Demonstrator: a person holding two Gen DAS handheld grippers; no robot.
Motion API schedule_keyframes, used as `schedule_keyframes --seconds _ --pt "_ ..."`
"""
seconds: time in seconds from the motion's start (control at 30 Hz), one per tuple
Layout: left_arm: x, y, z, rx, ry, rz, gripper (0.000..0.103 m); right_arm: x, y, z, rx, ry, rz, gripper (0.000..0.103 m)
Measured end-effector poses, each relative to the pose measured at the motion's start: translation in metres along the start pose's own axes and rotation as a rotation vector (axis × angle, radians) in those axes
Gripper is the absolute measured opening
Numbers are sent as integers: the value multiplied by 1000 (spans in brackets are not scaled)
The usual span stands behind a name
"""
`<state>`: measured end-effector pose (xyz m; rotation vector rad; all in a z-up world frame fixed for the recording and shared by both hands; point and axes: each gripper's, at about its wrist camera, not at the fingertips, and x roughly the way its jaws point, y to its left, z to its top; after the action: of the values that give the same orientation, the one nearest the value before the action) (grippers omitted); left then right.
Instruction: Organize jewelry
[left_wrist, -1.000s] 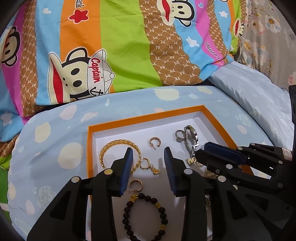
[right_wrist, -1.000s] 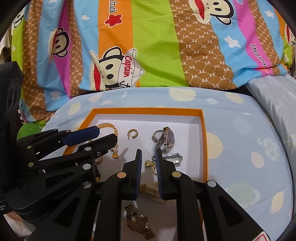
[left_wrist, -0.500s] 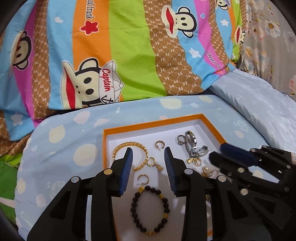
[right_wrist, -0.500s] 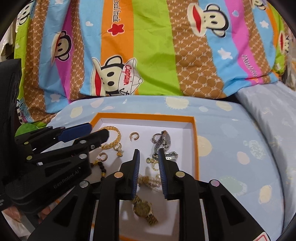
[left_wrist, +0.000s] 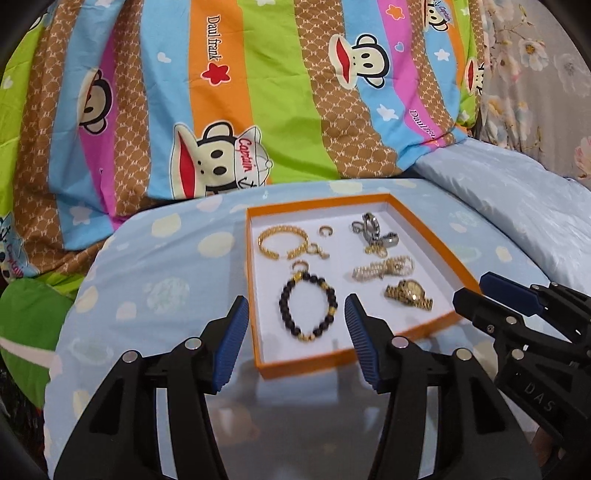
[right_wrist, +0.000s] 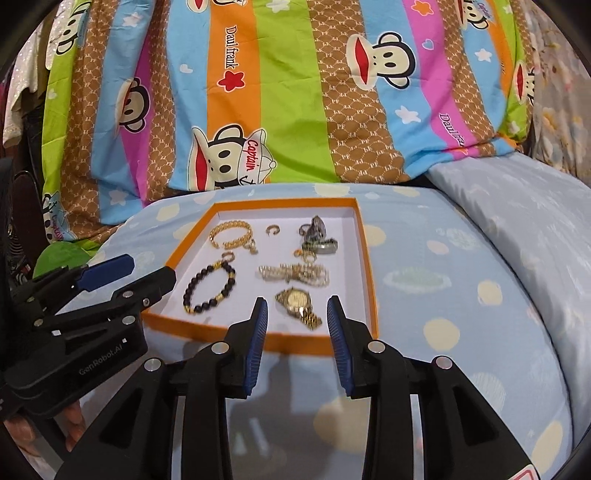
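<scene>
An orange-rimmed white tray (left_wrist: 436, 243) (right_wrist: 369, 258) lies on a pale blue cushion. In it lie a gold bangle (left_wrist: 282, 242) (right_wrist: 231, 233), a black bead bracelet (left_wrist: 308, 310) (right_wrist: 209, 287), a gold watch (left_wrist: 408, 293) (right_wrist: 298, 302), a pearl bracelet (left_wrist: 382, 267) (right_wrist: 293, 274), a silver watch (left_wrist: 371, 230) (right_wrist: 317, 234) and small gold earrings (left_wrist: 325, 230). My left gripper (left_wrist: 295, 314) hangs before the tray's near edge, its jaws opening, nothing between them. My right gripper (right_wrist: 297, 314) is beside it on the right, jaws also opening and holding nothing.
A striped cartoon-monkey quilt (left_wrist: 258, 92) rises behind the cushion. A second pale blue pillow (left_wrist: 517, 206) lies to the right, with floral fabric (left_wrist: 546, 74) beyond it. The blue cushion (right_wrist: 461, 295) has bare room right of the tray.
Both grippers have drawn back from over the tray, so the whole tray now shows. Both pairs of jaws have spread wider.
</scene>
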<state>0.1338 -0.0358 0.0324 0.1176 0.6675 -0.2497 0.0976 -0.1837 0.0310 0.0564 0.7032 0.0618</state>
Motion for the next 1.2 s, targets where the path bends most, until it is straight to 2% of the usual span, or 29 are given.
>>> schedule_keyframes --seconds 0.2,0.33,0.43,0.53,0.67,0.8,1.2 --pt "-1 -4 -19 -14 11 41 52 -6 3 -16 13 -2 -13 45" --pt "-4 -8 -27 -22 30 44 53 -8 15 -22 -37 -10 -55 49" --pt "-8 -9 -32 -50 39 65 56 -12 16 -24 -37 -29 -92 51" --pt "-11 -7 -35 -69 39 90 64 -15 12 -26 -8 -20 -86 54" --pt "-16 -8 -36 -69 17 127 67 -18 14 -28 -12 -26 -109 55" --pt "-12 -7 -35 -68 35 135 67 -16 14 -29 -17 -18 -134 57" --pt "-6 -9 -35 -56 58 163 67 -9 12 -29 -6 18 -137 58"
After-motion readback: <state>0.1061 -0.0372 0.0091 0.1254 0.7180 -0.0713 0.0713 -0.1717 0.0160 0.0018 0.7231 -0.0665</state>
